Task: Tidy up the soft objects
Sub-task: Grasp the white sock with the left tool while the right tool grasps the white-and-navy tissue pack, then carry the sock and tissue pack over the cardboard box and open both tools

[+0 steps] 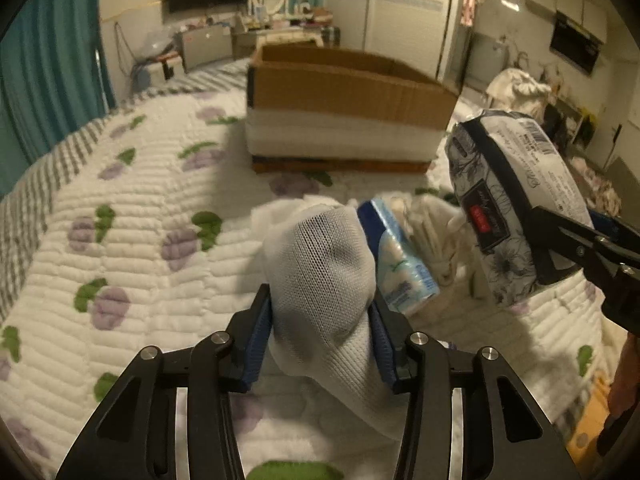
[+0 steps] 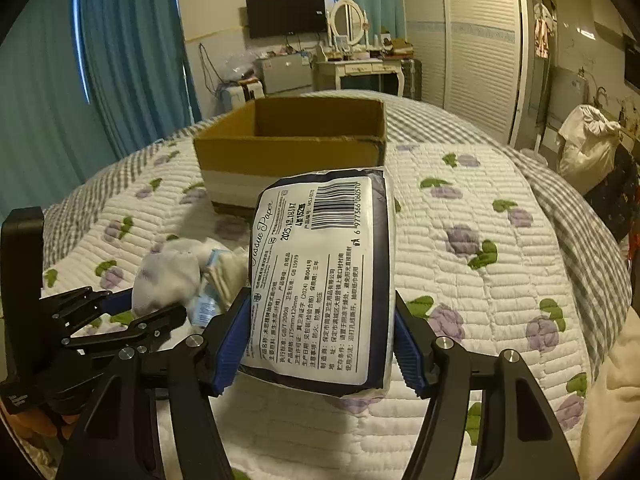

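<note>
My left gripper (image 1: 320, 312) is shut on a white mesh sock (image 1: 320, 264) and holds it just above the quilt; it also shows in the right wrist view (image 2: 166, 276). My right gripper (image 2: 320, 320) is shut on a tissue paper pack (image 2: 320, 280), lifted above the bed; the pack shows at the right of the left wrist view (image 1: 516, 208). An open cardboard box (image 1: 344, 92) stands farther back on the bed (image 2: 292, 148). A small blue tissue packet (image 1: 400, 264) and cream cloth (image 1: 436, 236) lie between the grippers.
The bed has a white quilt with purple flowers (image 1: 140, 216). Teal curtains (image 2: 120, 60) hang at the left. A dressing table (image 2: 360, 68), TV (image 2: 286, 14) and wardrobe (image 2: 480, 48) stand behind. A white bag (image 2: 584, 144) sits at the right.
</note>
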A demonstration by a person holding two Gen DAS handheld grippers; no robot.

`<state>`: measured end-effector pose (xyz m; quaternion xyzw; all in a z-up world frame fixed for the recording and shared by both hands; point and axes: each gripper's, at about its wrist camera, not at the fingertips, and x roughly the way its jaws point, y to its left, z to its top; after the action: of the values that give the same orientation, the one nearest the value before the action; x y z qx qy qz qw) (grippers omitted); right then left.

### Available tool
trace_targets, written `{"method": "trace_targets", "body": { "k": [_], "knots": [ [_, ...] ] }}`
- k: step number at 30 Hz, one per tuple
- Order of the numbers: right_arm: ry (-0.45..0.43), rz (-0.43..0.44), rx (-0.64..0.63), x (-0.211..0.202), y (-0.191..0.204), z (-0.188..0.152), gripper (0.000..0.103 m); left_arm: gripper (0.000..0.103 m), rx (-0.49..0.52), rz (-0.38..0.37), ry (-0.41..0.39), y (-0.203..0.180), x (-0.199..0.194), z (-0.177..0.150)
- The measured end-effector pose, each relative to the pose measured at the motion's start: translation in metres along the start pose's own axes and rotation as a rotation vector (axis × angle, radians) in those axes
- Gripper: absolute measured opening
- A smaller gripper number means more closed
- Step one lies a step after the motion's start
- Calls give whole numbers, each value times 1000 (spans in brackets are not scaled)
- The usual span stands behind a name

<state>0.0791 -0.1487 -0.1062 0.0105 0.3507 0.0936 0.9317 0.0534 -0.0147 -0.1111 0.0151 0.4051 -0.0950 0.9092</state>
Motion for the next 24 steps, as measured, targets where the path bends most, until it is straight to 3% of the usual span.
{"method": "trace_targets", "body": {
  "k": [13,20,24],
  "knots": [
    [-138,31,-31,-62,12,39,64,44,59,0,-173,3,-77,58],
    [-199,49,-39,-55,-4,101,64,44,56,-42,-212,9,-60,116],
    [-211,44,-37,-27,-15,144,64,44,68,-38,-222,13,-34,151]
  ]
}}
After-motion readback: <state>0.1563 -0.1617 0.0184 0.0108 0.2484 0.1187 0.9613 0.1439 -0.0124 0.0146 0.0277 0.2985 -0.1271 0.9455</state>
